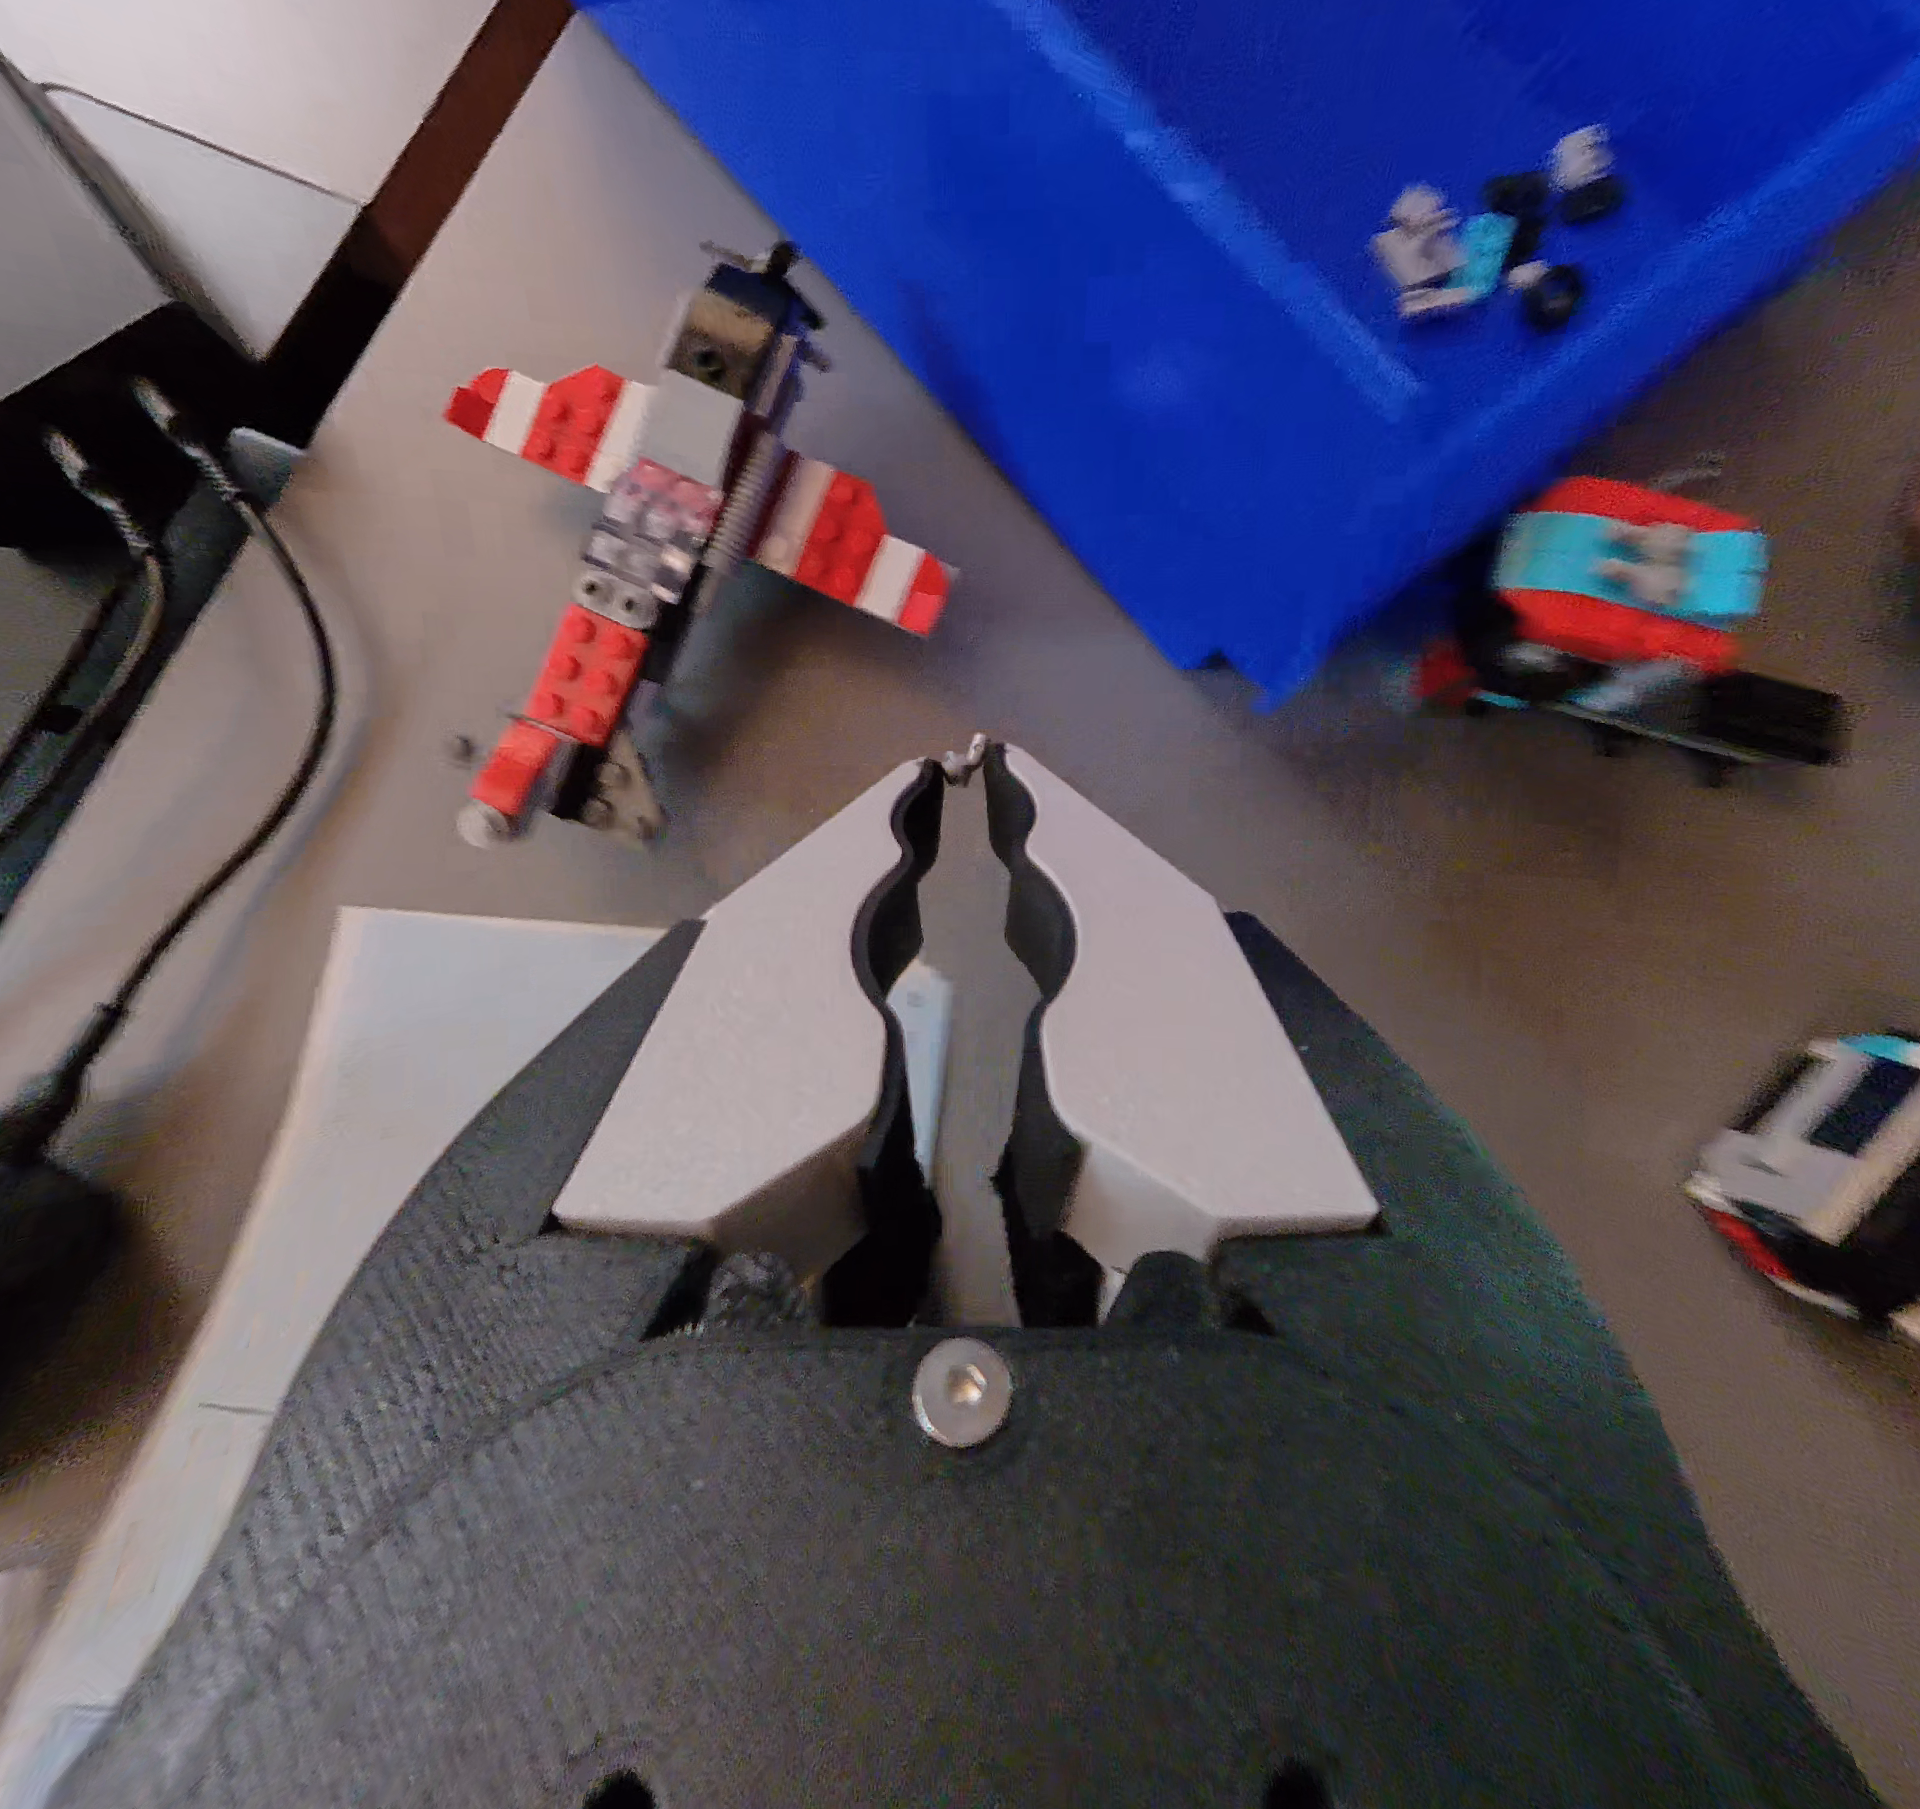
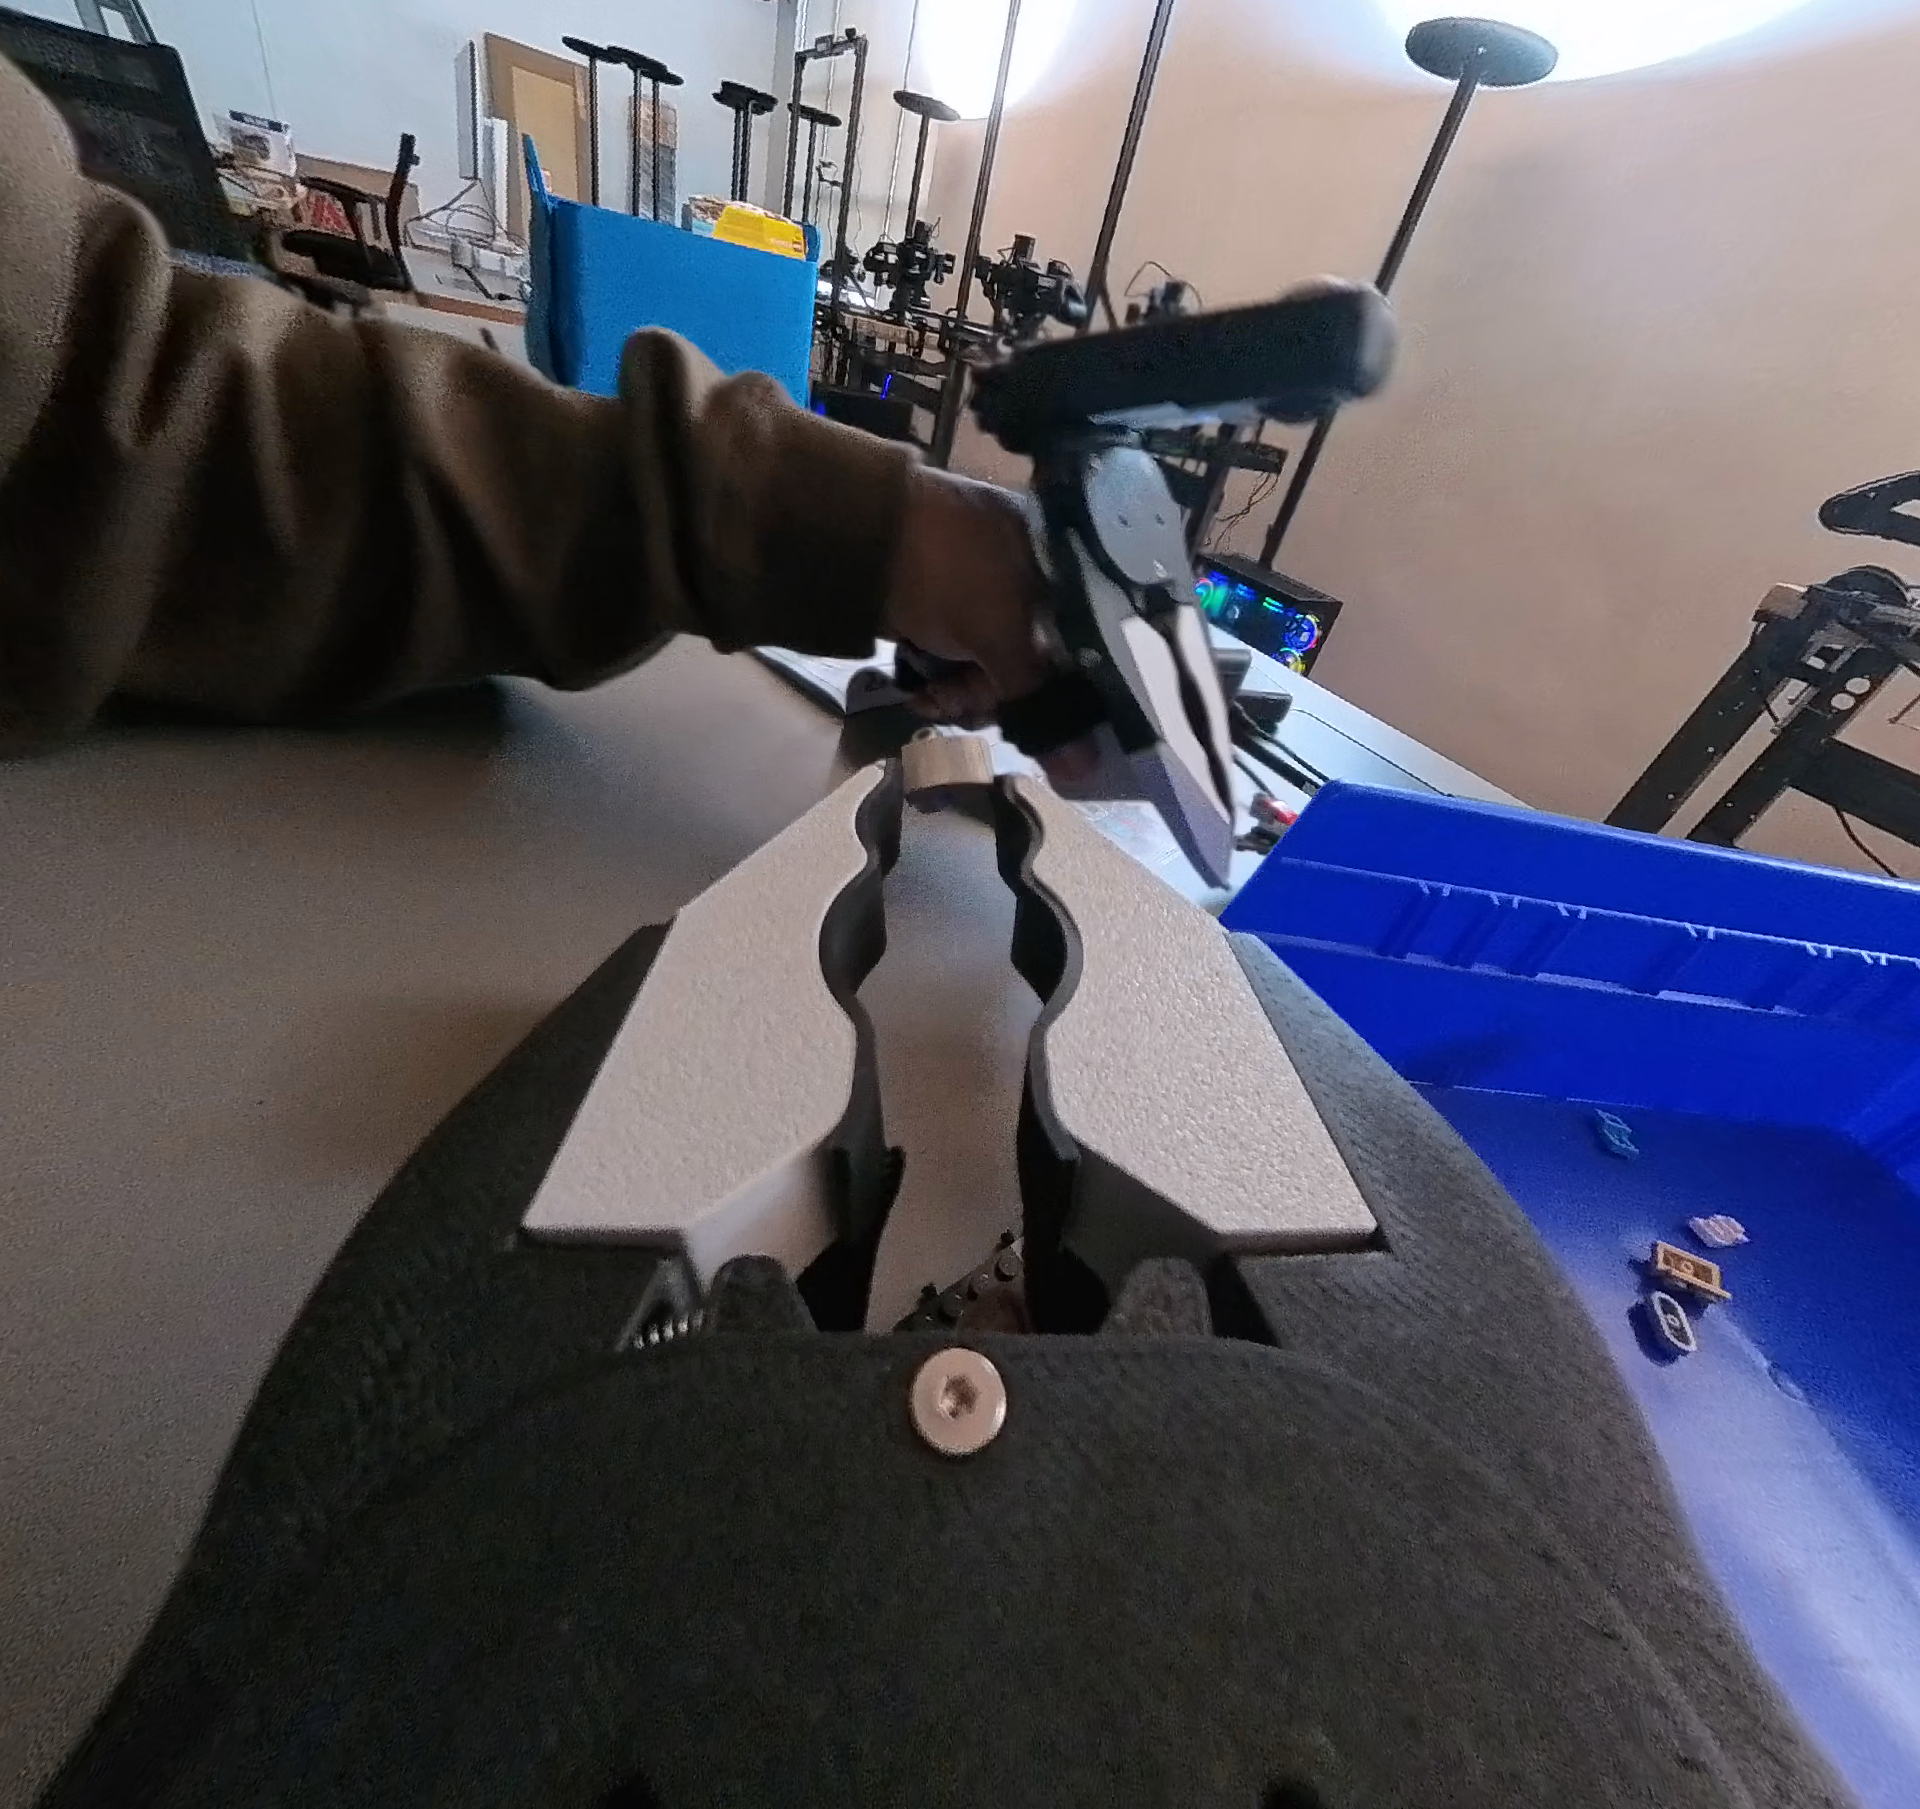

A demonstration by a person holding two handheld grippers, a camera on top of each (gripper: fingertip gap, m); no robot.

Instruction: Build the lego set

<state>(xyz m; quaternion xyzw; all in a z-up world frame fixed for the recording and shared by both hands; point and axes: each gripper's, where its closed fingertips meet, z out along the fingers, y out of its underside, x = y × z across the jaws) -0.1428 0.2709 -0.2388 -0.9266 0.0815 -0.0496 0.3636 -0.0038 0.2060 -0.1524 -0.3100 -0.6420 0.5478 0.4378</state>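
In the left wrist view my left gripper (image 1: 961,770) is shut on a tiny grey piece (image 1: 971,757) pinched at the very fingertips, held above the grey table. A red and white brick aeroplane (image 1: 665,533) lies on the table ahead to the left, and a blue bin (image 1: 1195,201) stands ahead to the right. In the right wrist view my right gripper (image 2: 945,793) is shut on a small grey round brick (image 2: 943,770) at its fingertips, above the table. The left gripper (image 2: 1218,824) also shows there, pointing down near the blue bin's (image 2: 1558,928) far rim.
Small loose pieces lie in the bin (image 1: 1496,232) (image 2: 1683,1271). A red and cyan brick vehicle (image 1: 1631,596) and a white brick vehicle (image 1: 1818,1177) stand on the right. A white sheet (image 1: 468,1084) and black cables (image 1: 291,616) lie at the left. A person's sleeved arm (image 2: 416,512) reaches across. The left gripper's tips are roughly 20 cm from the right gripper's.
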